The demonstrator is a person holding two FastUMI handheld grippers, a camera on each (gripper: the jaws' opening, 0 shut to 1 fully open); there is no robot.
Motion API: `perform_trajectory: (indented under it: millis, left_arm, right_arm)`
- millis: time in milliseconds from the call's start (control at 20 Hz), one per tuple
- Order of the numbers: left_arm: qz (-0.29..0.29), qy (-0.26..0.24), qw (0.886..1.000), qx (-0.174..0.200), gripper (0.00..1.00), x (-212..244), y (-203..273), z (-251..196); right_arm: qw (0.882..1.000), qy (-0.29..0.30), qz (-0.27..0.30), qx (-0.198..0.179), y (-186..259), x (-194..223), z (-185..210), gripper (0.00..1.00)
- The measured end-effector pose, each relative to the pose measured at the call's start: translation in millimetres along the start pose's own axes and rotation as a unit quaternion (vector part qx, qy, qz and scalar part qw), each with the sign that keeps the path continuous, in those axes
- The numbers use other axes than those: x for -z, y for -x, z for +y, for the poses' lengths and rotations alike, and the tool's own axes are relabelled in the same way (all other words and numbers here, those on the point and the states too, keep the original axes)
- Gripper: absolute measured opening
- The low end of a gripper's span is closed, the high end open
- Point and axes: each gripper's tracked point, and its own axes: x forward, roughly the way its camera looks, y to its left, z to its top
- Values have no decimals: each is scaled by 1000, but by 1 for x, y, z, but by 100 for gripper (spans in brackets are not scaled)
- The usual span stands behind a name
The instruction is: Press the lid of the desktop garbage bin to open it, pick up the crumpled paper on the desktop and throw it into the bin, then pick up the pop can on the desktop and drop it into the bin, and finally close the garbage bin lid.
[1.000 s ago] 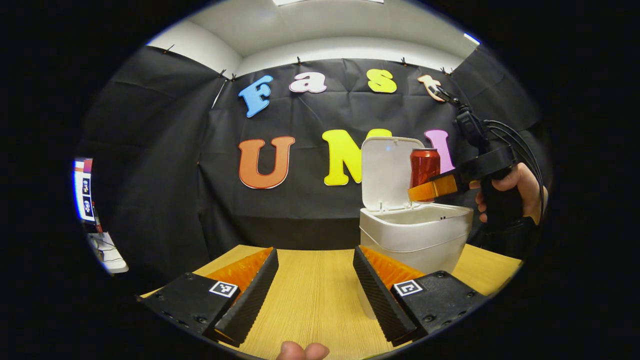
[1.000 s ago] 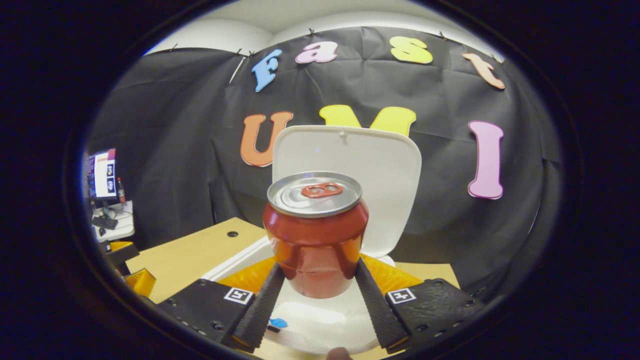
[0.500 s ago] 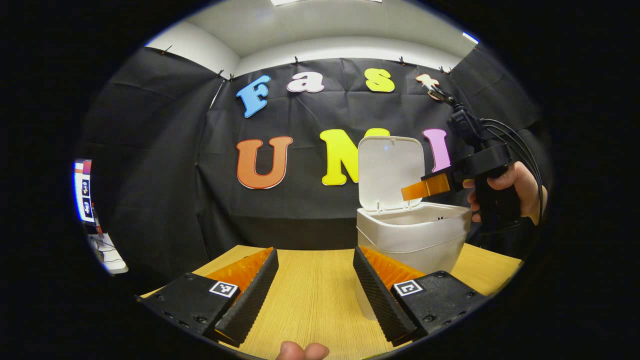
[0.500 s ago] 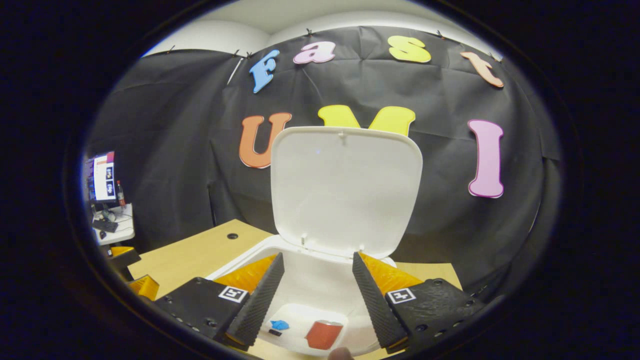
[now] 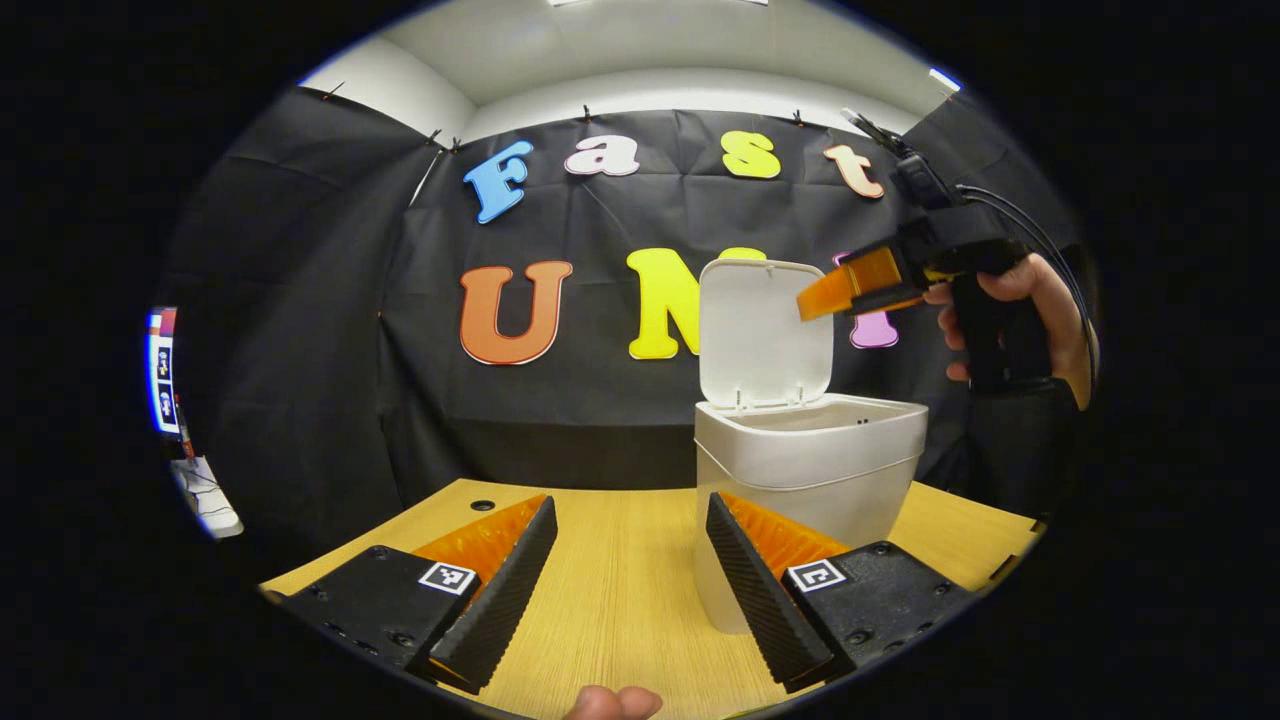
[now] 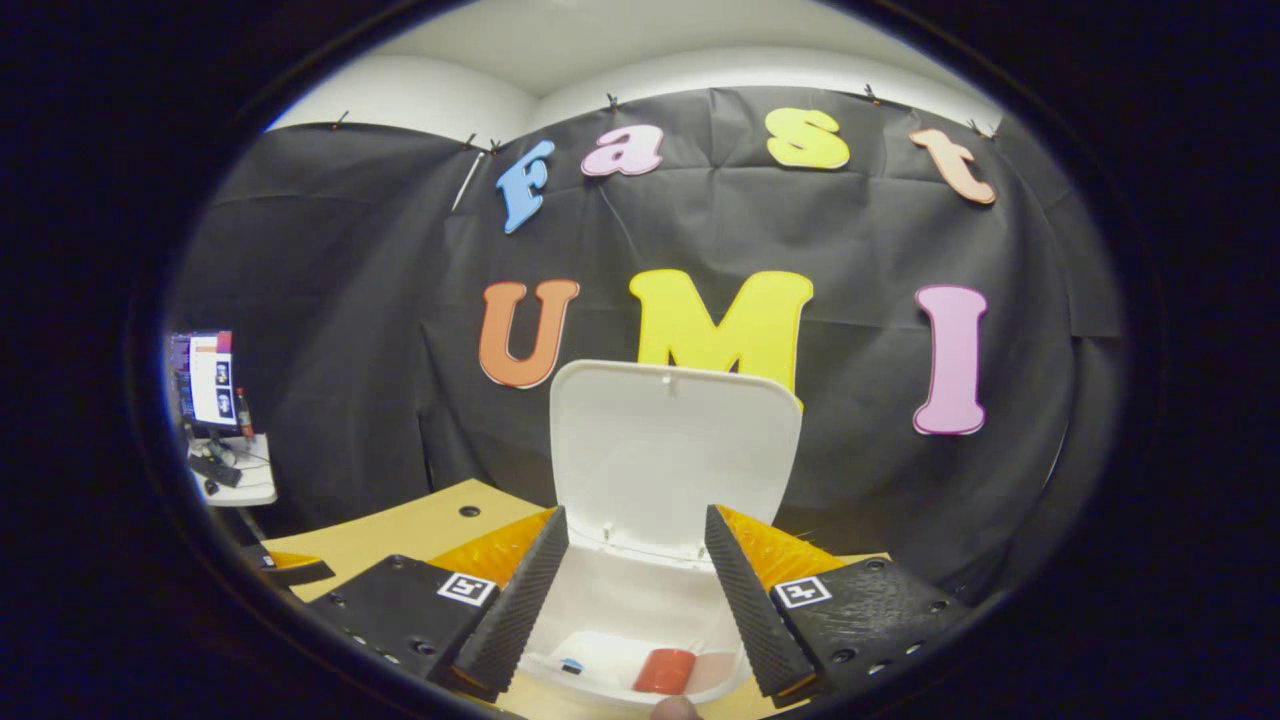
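Left gripper view. The left gripper (image 5: 630, 580) sits low over the wooden desktop (image 5: 620, 600), fingers spread wide with nothing between them. Its right-hand finger (image 5: 755, 585) covers the lower left part of the white garbage bin (image 5: 810, 465), so the bin's foot is partly hidden. The lid (image 5: 765, 335) stands upright on its rear hinge, and the bin's inside cannot be seen from this low angle. Above and to the right of the lid, clear of it, the right gripper (image 5: 850, 288) hangs in the air, held by a hand (image 5: 1010, 310); its fingers overlap in this side-on look, so their gap is hard to judge here. Open desktop lies left of the bin, with a small round hole (image 5: 482, 506) near the far edge. A fingertip (image 5: 612, 703) is cut off at the lower margin.

Right gripper view. The right gripper (image 6: 630, 590) looks down into the open garbage bin (image 6: 600, 640), fingers well apart and holding nothing. The lid (image 6: 675, 450) rises upright beyond them, its lower corners masked by the fingers. On the bin floor lies the red pop can (image 6: 665, 670), on its side; near it a small blue-and-dark scrap (image 6: 572, 665), too small to identify. The crumpled paper cannot be made out with certainty. The bin's near rim is cut off below. At the far left, a side table (image 6: 235, 480) carries a lit monitor (image 6: 208, 380).
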Motion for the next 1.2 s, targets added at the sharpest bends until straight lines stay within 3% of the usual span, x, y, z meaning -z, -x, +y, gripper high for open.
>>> perform_trajectory:
  millis: [200,250,300,500,600,750,1100,1200]
  left_arm:
    - [-13,-3,1000,11,97,-11,-5,-6]
    - [-15,-2,1000,14,97,-14,-7,-7]
    - [-18,-1,1000,15,97,-17,-8,-8]
    - [-30,7,999,26,97,-30,-11,-15]
    - [-36,8,999,26,97,-35,-12,-14]
    - [-34,15,999,23,97,-33,-12,-11]
    - [-32,21,999,8,97,-29,-8,7]
    - [-34,20,999,6,97,-31,-5,7]
  right_arm:
    - [999,9,-41,23,-4,-45,-10,90]
    - [998,4,-48,29,-7,-53,-13,86]
    - [998,-4,-58,34,-10,-64,-15,90]
    - [994,-29,-95,53,-36,-96,-16,88]
    - [993,-31,-102,59,-50,-103,-14,91]
    - [992,-9,-104,72,-71,-106,-12,87]
    - [984,-64,-140,84,-87,-124,-28,91]
    - [983,-61,-140,98,-90,-122,-36,88]
